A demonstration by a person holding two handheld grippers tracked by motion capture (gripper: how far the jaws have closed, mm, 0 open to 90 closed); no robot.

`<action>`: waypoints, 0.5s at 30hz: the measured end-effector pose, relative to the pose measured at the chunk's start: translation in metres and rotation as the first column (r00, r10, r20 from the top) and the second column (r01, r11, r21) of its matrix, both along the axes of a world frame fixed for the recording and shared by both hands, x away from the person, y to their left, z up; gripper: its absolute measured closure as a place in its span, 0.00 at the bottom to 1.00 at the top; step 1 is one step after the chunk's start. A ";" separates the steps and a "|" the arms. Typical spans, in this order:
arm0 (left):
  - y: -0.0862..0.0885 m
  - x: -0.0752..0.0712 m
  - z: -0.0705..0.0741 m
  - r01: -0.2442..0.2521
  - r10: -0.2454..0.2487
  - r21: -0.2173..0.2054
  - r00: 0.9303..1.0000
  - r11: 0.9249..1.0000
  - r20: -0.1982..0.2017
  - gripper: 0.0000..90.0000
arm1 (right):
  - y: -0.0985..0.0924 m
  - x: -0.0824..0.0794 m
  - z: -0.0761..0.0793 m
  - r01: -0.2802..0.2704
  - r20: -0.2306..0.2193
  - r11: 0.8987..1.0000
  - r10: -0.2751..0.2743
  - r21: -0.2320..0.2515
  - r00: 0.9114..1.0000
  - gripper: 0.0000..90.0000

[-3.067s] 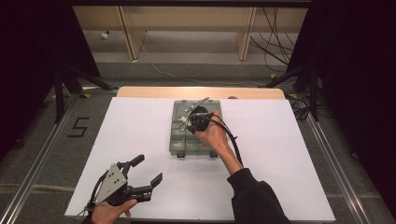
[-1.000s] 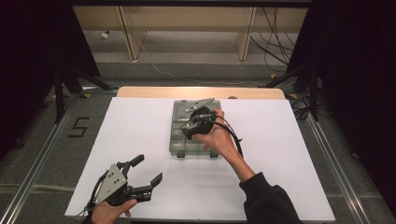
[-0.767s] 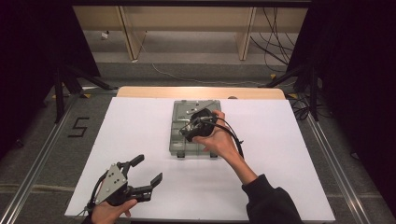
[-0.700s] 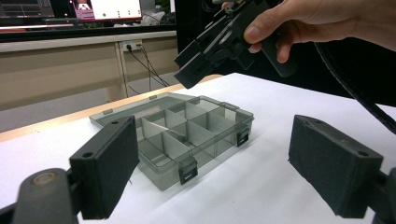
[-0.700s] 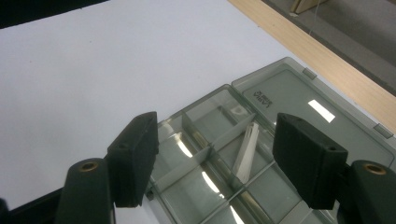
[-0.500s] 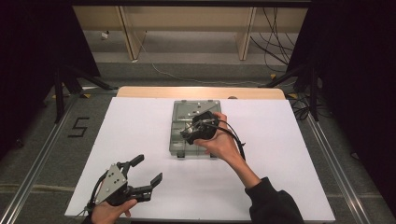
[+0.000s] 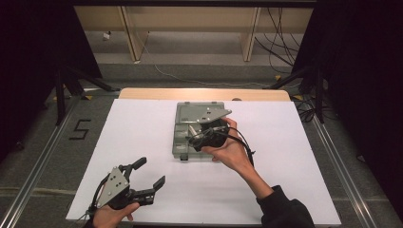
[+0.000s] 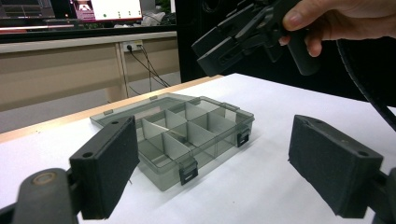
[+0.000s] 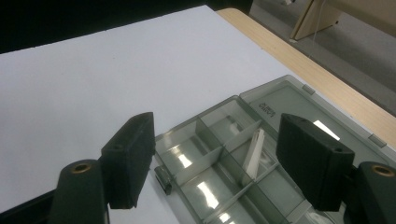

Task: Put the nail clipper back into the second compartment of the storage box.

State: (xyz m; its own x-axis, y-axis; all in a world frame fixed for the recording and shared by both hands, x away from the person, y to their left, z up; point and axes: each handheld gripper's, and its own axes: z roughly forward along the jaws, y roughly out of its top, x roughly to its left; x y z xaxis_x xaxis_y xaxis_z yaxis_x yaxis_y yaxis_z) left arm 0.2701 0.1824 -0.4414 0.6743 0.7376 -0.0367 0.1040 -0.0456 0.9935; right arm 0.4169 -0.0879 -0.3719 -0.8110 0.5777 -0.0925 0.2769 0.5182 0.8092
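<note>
On the white table, high view: we see the compartment box lying open near the table's far middle, its lid flat behind it toward the wooden edge.
Right gripper, high view: we find the right gripper hanging over the box's near right part, held by the right hand just beside the box; its jaws have just been opening, with nothing between them.
Left gripper, high view: the left gripper sits well apart from the box, at the near left of it, jaws spread and empty.
Left gripper view: we look between two parted pads at the box, with the right gripper above and behind it.
Right gripper view: our jaws stand wide over the box; a thin white strip leans in a middle compartment, possibly a loose divider, though glare blurs it.
Latches: two dark clasps sit on the box's front wall.
</note>
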 end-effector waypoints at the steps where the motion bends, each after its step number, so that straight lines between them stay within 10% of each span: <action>1: 0.000 0.000 0.000 0.008 -0.008 -0.005 1.000 1.000 -0.004 0.17 | -0.001 -0.001 0.000 0.005 -0.004 1.000 -0.005 0.006 1.000 0.33; 15: 0.001 0.000 0.000 -0.009 0.009 0.008 1.000 1.000 0.005 0.17 | -0.019 -0.019 0.000 -0.019 0.041 0.999 0.017 0.048 0.999 0.32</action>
